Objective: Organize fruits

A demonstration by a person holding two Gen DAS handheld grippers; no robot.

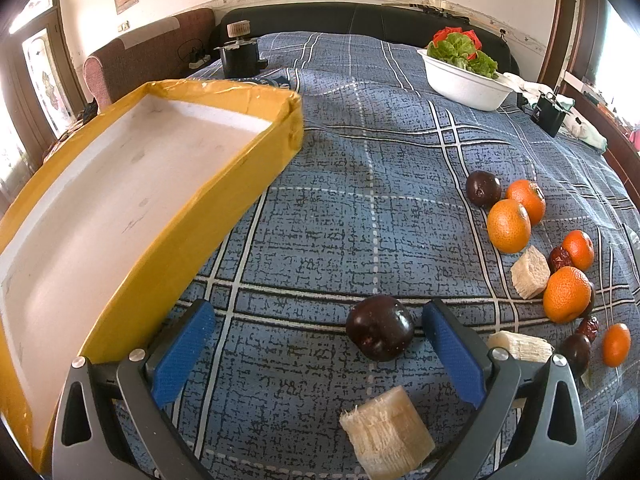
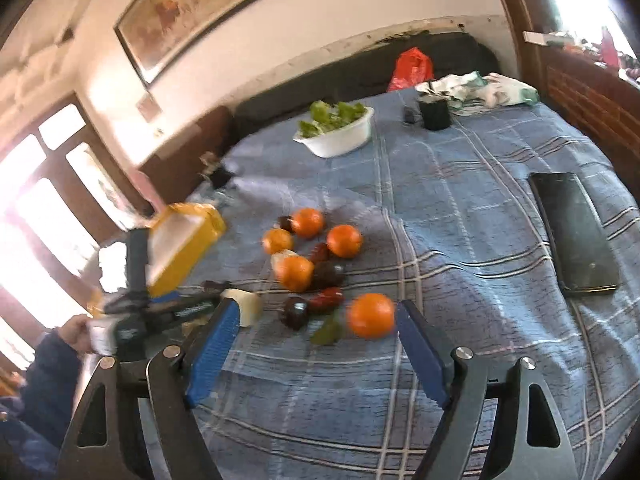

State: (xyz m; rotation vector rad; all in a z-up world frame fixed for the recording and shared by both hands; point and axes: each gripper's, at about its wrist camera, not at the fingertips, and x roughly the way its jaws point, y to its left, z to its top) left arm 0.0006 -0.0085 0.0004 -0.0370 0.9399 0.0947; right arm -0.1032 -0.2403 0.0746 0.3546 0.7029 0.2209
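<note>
We see our left gripper (image 1: 318, 340) with its blue fingers (image 1: 182, 354) wide apart and holding nothing. A dark plum (image 1: 379, 327) lies on the blue bedspread (image 1: 352, 184) between them, close to the finger at 3 o'clock but not pressed by it. A pale cane chunk (image 1: 387, 432) lies at 6 o'clock from the plum. The yellow tray (image 1: 256, 188) sits at 9 o'clock, tipped up, white inside. More fruit – oranges (image 1: 509, 225), plums, red dates (image 1: 559, 257), cane bits – lies in a bunch at 3 o'clock. A white bowl (image 1: 464, 82) of green leaves stands at 1 o'clock.

Our right gripper (image 2: 316, 330) is open too, with nothing pinched. One orange (image 2: 370, 315) sits just beside its 3 o'clock finger – the picture is blurry, so we cannot tell if they touch. A black phone (image 2: 572, 232) lies at 2 o'clock.
</note>
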